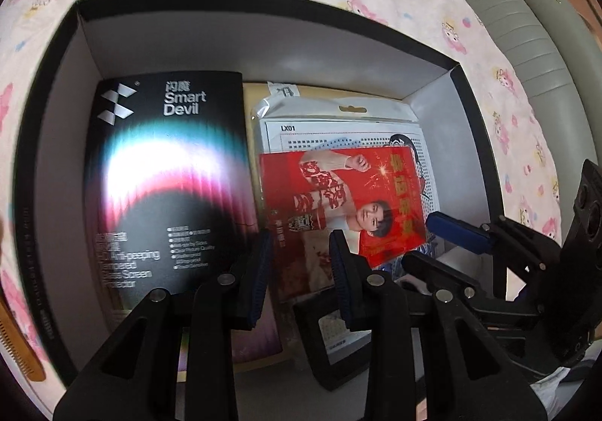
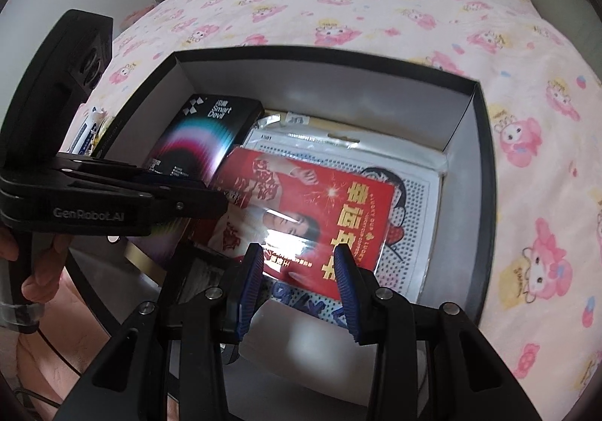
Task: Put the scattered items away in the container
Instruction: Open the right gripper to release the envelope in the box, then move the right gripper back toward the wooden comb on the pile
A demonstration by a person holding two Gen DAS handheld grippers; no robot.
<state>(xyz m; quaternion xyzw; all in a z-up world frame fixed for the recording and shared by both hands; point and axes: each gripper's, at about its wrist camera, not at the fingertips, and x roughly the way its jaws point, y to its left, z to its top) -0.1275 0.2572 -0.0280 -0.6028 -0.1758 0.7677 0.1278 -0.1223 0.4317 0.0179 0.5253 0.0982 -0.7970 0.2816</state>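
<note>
The box (image 2: pixel 470 127) is sitting on the pink bed cover (image 2: pixel 376 7), already holding the black packet (image 1: pixel 165 176) at 9 o'clock, the red card (image 2: pixel 320 210) in the middle and the dotted bag (image 1: pixel 338 127) under it. My left gripper (image 1: pixel 301 270) and right gripper (image 2: pixel 297 289) are hovering over them — jaws partly open, holding nothing. Something white is lying outside at 9 o'clock (image 2: pixel 88 131) — maybe still to go in.

I see a cardboard box (image 2: pixel 466 127) with matt grey walls inside. The black carton (image 1: pixel 165 172) is glossy and throws back light. The red card (image 2: pixel 323 218) shines under clear film, and the dotted sheet (image 2: pixel 421 195) lies in a shiny plastic bag. The bed cover (image 2: pixel 376 7) is soft printed cloth. The hand-held gripper pads (image 2: pixel 344 270) are ribbed blue rubber on matt black plastic.
</note>
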